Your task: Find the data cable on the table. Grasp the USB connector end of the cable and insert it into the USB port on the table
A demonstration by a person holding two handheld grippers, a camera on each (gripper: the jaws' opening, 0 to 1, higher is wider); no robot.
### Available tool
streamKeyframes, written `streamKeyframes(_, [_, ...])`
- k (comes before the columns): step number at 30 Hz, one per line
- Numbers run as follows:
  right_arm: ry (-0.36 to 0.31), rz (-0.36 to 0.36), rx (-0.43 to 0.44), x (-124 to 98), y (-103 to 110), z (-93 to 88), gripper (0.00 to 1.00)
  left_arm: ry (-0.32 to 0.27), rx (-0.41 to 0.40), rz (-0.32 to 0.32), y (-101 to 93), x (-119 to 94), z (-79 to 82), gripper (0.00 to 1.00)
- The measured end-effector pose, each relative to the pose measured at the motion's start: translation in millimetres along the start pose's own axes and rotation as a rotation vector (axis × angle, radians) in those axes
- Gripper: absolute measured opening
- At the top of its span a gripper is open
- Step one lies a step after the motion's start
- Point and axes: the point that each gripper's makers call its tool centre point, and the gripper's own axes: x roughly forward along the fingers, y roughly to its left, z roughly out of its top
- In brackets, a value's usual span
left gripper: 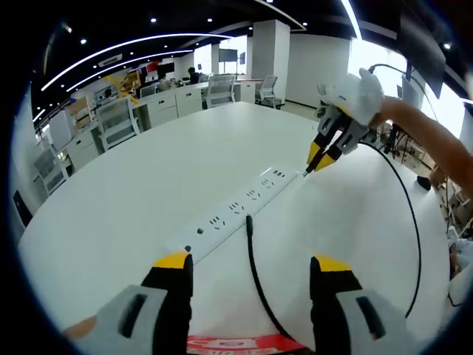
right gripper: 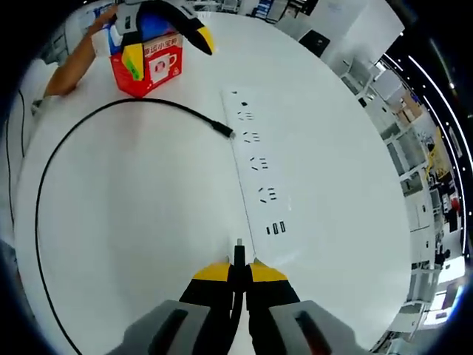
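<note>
Cable work is at the approach: the right claw (right gripper: 238, 272) is clamped on the USB connector end of the thin black data cable (right gripper: 239, 253), holding it just beside the USB slots of the long white power strip (right gripper: 259, 166) on the round white surface (right gripper: 140, 214), presumably lining up. The left claw (left gripper: 251, 266) hangs apart, straddling the cable's other end.

Black data cable (right gripper: 44, 170) looped across white table, USB connector (right gripper: 239, 253) raised just short of power strip's USB ports (right gripper: 276, 228)
</note>
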Motion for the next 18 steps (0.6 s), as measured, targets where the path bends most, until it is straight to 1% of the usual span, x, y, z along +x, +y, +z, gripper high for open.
streamKeyframes(5, [0.034, -0.005, -0.026, 1.4, -7.4, 0.5, 0.09, -0.002, 0.0, 0.0, 0.1, -0.1, 0.5, 0.64])
streamKeyframes(8, [0.077, -0.015, -0.053, 2.6, -12.8, -1.9, 0.09, 0.0, 0.0, 0.001, 0.2, 0.0, 0.5, 0.64])
streamKeyframes(18, [0.146, -0.021, -0.103, 7.6, -25.0, -3.0, 0.09, 0.0, 0.0, 0.007, 1.3, -0.2, 0.8, 0.64])
